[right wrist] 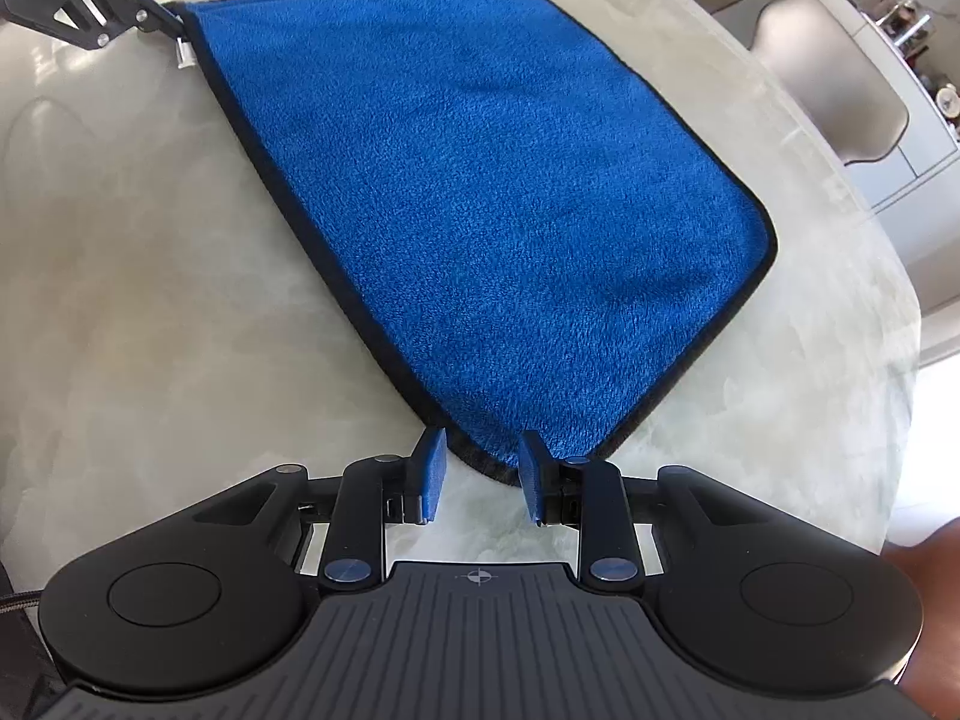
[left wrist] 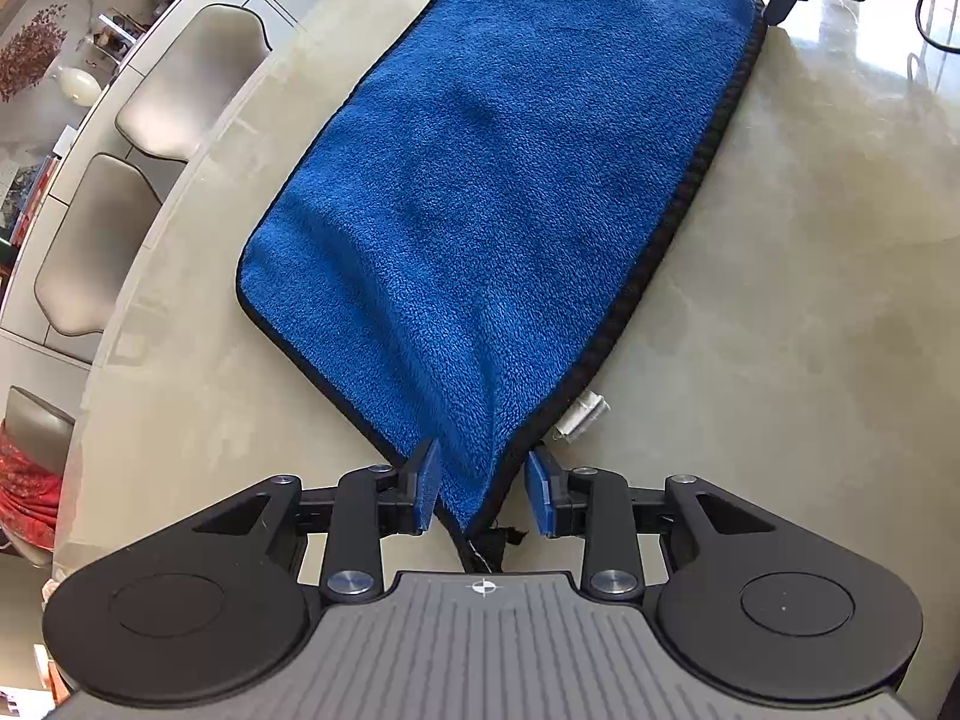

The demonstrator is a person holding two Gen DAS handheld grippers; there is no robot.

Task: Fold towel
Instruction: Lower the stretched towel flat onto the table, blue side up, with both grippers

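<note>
Blue fleece towel with black stitched edging [left wrist: 510,180] lies flat on the pale marbled round worktop [left wrist: 780,300], already doubled by the look of the thick double-stitched edge on the side nearest both claws.

Left claw [left wrist: 480,489]: near-left corner of the towel sits right between its blue pads [left wrist: 427,492], corner slightly bunched and rucked, loose black threads hanging below it. Jaws stand apart with a clear gap each side of the cloth, so no clamp on it. A small white care tag [left wrist: 582,414] pokes out from the edge just right of that corner. Claw points steeply down at the worktop.

Right claw [right wrist: 483,483]: the other near corner lies between its pads too, flat on the worktop, right pad [right wrist: 531,480] overlapping the corner's edge in view, left pad clear. Jaws parted, no visible pinch. Also pitched steeply down.

Key relation: the thick edge runs straight from one claw to the other, each claw owning one end; the towel body extends away from both toward the grey upholstered chairs [left wrist: 180,84] at the far rim. Each claw shows up at the far end of that edge in the other's view.

My read: both corners are free, one fold laid. Any next fold needs a re-grip, and the left corner's ruck may want smoothing first.
</note>
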